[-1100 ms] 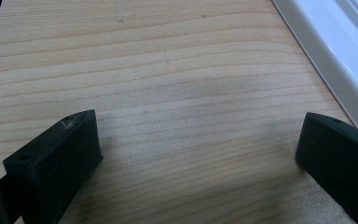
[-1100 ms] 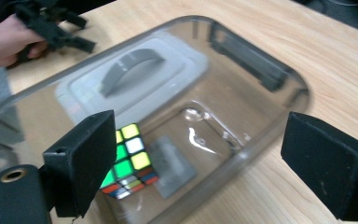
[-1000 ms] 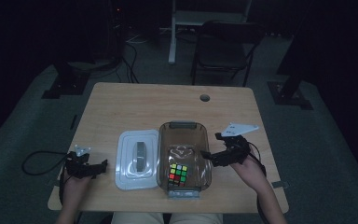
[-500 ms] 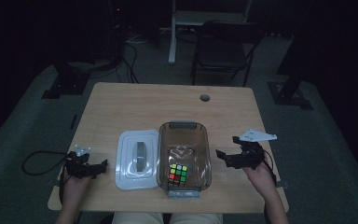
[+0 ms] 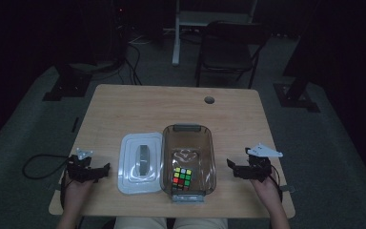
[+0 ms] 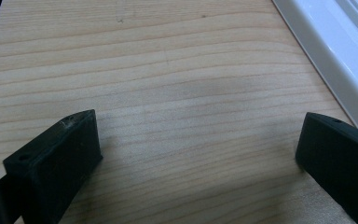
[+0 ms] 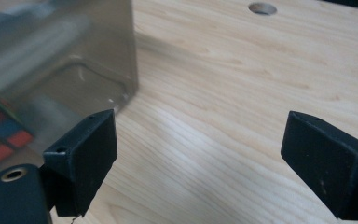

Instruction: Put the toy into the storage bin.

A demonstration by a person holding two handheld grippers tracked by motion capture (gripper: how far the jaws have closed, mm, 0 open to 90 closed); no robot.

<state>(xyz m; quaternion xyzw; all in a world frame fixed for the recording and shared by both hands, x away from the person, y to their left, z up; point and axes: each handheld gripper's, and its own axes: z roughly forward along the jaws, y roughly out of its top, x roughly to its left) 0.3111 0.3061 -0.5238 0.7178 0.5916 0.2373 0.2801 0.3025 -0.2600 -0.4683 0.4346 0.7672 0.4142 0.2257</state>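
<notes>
Puzzle cube (image 5: 181,178) sits inside the clear brown container (image 5: 188,138), near its front end, coloured faces up; red, green, yellow and white squares visible from the high view. Container stands on the desk (image 5: 171,105) at centre front, long axis running away from you. White lid (image 5: 140,162) lies flat just beside the container's left wall, grey handle on top, off the container.

Your left hand-held gripper (image 5: 97,170) rests low at the desk's front left, jaws spread wide, nothing between them. Left gripper view: bare wood grain between the jaws, lid edge (image 6: 335,51) at upper right, close to the right jaw but apart from it.

Your right hand-held gripper (image 5: 232,167) is at the front right, apart from the container's right wall, jaws also spread, holding nothing. Right gripper view: container corner (image 7: 74,60) just beyond the left jaw, cube (image 7: 0,130) blurred through the wall, and the desk's round cable hole (image 7: 262,8) far off.

Both of your hands grip from the desk's near edge. Cables trail off each hand-held gripper.
</notes>
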